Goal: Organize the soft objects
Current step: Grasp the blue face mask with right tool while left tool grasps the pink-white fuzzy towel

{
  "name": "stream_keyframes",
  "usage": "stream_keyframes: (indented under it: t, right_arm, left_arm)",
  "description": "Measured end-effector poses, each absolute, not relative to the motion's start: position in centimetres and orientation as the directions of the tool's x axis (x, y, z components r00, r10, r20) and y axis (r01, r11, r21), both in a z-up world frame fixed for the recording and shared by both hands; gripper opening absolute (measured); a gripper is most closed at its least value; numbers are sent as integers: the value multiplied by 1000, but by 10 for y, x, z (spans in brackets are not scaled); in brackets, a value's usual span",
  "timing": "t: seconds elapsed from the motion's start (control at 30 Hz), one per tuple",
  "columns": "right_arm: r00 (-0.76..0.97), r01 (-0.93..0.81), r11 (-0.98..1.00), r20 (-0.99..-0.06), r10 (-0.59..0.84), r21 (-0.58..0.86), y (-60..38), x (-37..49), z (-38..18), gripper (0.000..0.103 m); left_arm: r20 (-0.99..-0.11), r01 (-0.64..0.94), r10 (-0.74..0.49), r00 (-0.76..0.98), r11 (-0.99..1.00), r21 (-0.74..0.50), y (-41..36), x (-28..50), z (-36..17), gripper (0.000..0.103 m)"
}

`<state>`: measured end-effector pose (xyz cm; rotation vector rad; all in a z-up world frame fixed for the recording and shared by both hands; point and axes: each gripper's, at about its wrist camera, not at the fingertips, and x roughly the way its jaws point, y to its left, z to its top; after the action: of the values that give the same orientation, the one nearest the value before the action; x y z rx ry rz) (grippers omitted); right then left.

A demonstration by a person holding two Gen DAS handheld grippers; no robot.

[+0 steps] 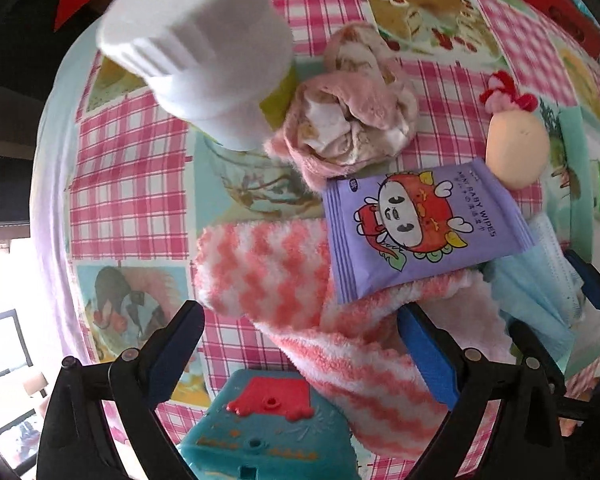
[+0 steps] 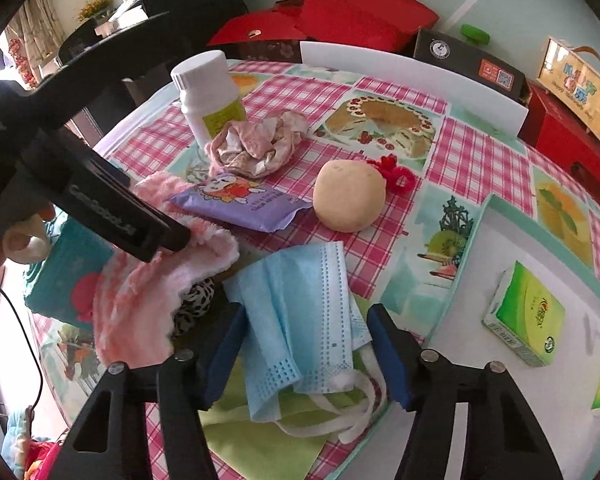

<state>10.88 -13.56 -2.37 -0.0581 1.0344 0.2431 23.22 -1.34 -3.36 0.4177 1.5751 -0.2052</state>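
My right gripper (image 2: 306, 354) straddles the blue mask (image 2: 300, 320), jaws part spread, pads apparently not yet pressing. The mask lies at six o'clock from the beige ball (image 2: 348, 196). My left gripper (image 1: 300, 344) hangs spread over the pink striped sock (image 1: 300, 280). I should pinch the mask's folded middle, not the loops, and lift slowly.

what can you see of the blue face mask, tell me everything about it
The blue face mask is a pleated, thin non-woven one with stitched edges and white ear loops trailing toward the camera. It lies crumpled and partly folded over on a light green cloth on the checked tablecloth. It sits between the blue pads of the right tool, which do not visibly press on it. The pink fluffy sock lies just beside its left edge.
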Motion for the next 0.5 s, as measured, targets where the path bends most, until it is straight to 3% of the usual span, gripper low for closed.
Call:
stream_keyframes:
  t: [0.23,0.5]
  right_arm:
    - [480,-229,969,-855,197,94,-136,109,-26,46]
    - [486,-234,964,-844,228,126,-137,109,-24,22]
  left_arm:
    - [-992,404,125,-30,909,102,-22,233,-57,77]
    - [-997,443,68,-41,895,43,-43,228,-58,35]
